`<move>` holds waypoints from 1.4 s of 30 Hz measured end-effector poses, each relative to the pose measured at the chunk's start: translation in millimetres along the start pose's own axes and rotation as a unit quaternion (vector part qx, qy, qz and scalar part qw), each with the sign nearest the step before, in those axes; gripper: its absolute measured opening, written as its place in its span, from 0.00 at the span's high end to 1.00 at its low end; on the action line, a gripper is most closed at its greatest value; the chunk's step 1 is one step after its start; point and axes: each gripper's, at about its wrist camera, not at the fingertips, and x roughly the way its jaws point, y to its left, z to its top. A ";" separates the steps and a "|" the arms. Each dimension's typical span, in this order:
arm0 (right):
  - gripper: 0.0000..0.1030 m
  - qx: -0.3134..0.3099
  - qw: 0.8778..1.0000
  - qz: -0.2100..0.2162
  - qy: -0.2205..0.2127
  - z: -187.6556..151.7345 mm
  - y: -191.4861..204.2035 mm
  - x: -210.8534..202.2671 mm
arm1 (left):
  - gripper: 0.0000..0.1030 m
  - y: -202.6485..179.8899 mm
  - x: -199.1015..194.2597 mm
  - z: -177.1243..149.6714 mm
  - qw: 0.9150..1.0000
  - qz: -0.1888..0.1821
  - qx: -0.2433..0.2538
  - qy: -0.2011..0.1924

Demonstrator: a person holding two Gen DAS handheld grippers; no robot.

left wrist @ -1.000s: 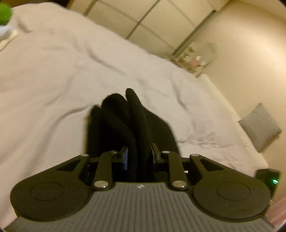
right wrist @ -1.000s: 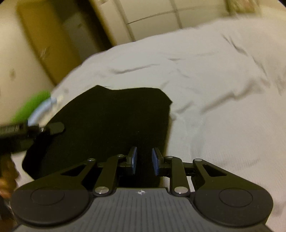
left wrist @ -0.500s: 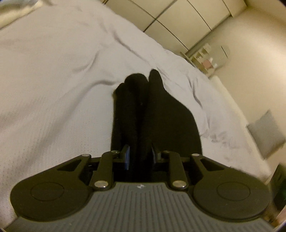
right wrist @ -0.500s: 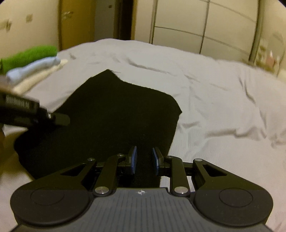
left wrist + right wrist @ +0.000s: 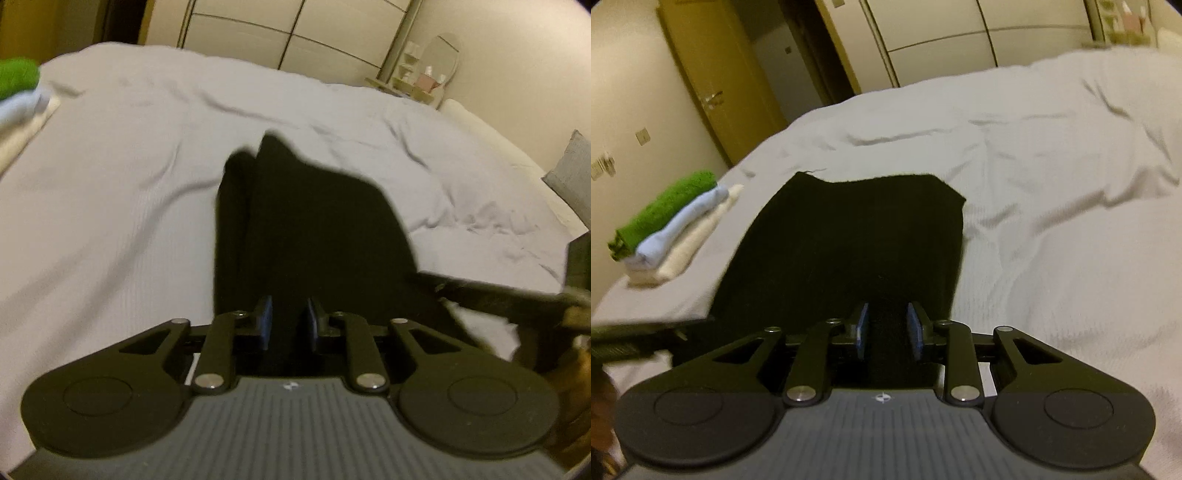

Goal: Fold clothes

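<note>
Both wrist cameras look low and close along the bed (image 5: 110,192), sharing the black garment (image 5: 857,236)

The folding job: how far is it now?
Done: three folded cloths are stacked at the bed's edge. In hand: left gripper and right gripper each pinch the black garment, which lies partly spread. Left: finishing its folds and stacking it.

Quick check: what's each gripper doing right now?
Left gripper: shut on the black garment.
Right gripper: shut on the same black garment.

black gripper (image 5: 287,322), blue pads (image 5: 264,321)
</note>
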 end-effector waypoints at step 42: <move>0.54 -0.104 0.994 -0.045 0.002 -44.8 38.5 -25.6 | 0.85 -1.0 5.5 -2.6 0.999 0.033 0.012 0.022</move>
